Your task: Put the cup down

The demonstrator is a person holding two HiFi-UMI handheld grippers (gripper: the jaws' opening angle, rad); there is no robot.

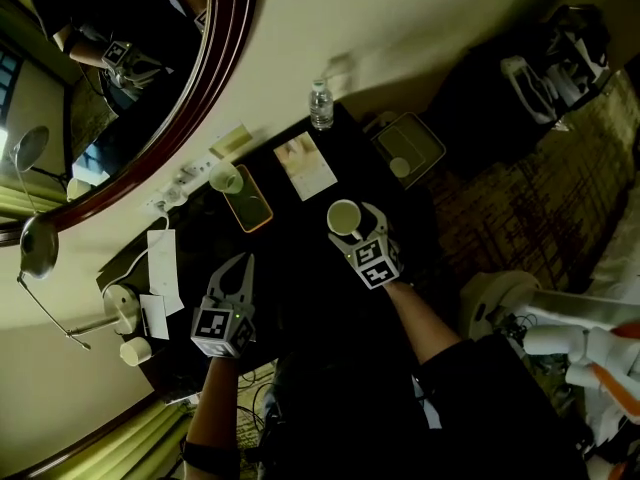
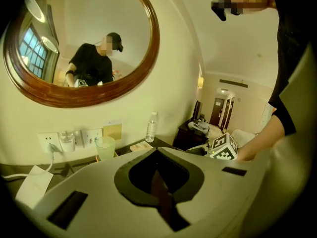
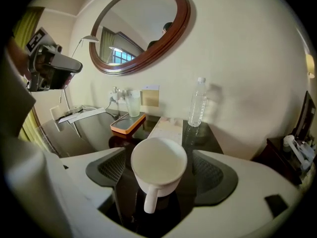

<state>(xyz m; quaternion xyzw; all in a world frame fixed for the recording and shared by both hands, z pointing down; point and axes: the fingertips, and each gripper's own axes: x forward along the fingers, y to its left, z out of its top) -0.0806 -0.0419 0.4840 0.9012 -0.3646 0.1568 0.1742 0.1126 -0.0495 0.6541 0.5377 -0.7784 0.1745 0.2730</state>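
A white mug [image 3: 158, 165] stands upright on the dark glossy table [image 3: 89, 133], its handle turned toward the camera. My right gripper [image 3: 159, 158] is open around it, and a gap shows between the mug and each ribbed pad. In the head view the mug [image 1: 344, 216] sits near the table's middle, between the right gripper's [image 1: 354, 224] fingers. My left gripper [image 1: 240, 263] is shut and holds nothing, hovering over the table's left part. In its own view the left gripper [image 2: 158, 155] has its jaws closed together.
A water bottle [image 1: 321, 105] stands at the table's far edge by the wall. A pale green glass [image 1: 226, 177], an orange-edged phone [image 1: 248, 198] and a booklet [image 1: 306, 165] lie beyond the mug. Papers and a lamp base [image 1: 122, 308] sit at the left. A round mirror [image 1: 215, 58] hangs above.
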